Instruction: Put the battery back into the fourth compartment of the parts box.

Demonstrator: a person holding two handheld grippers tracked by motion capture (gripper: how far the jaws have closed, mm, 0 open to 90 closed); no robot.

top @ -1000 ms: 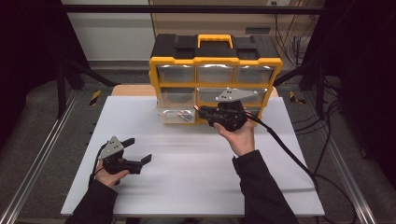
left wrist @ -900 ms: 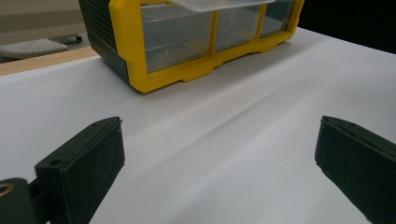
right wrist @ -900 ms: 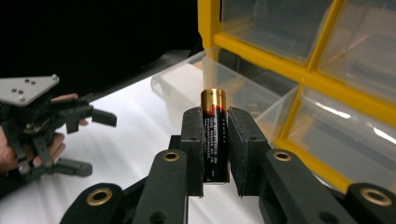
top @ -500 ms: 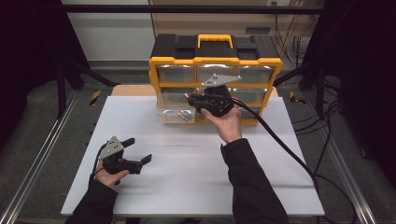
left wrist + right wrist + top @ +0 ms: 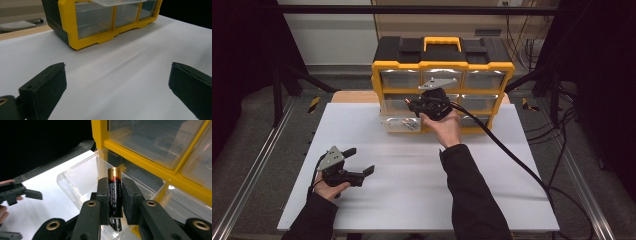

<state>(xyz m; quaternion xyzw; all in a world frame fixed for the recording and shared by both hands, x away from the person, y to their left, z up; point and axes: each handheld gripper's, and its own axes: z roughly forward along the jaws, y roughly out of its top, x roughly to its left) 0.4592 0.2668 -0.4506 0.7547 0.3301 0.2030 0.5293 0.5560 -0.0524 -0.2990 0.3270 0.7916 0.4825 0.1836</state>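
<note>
Right gripper view shows my right gripper [image 5: 115, 200] clamped on an AA battery [image 5: 115, 192], black with a gold cap, standing upright between my two pads; its gold end pokes up above the pads and its lower end hangs out below them. The battery sits just over a clear pulled-out drawer [image 5: 82, 182], which juts from the yellow frame of the drawer organizer [image 5: 150, 152]. In the high view my right gripper [image 5: 414, 103] is up against the front of that organizer [image 5: 442, 62], at the far edge of the white tabletop [image 5: 412, 200] and near its middle, with the open drawer [image 5: 402, 122] sticking out of the bottom row on the left and some small parts lying in it. My right hand [image 5: 444, 127] reaches in from below, the cable trailing off toward the tabletop's right edge. My left gripper [image 5: 362, 162] rests low near the tabletop's left edge, well apart from the organizer, its jaws spread wide with nothing between them. The left gripper view confirms it: two black pads [image 5: 45, 87] stand far apart over bare white surface, the organizer [image 5: 82, 40] ahead.
</note>
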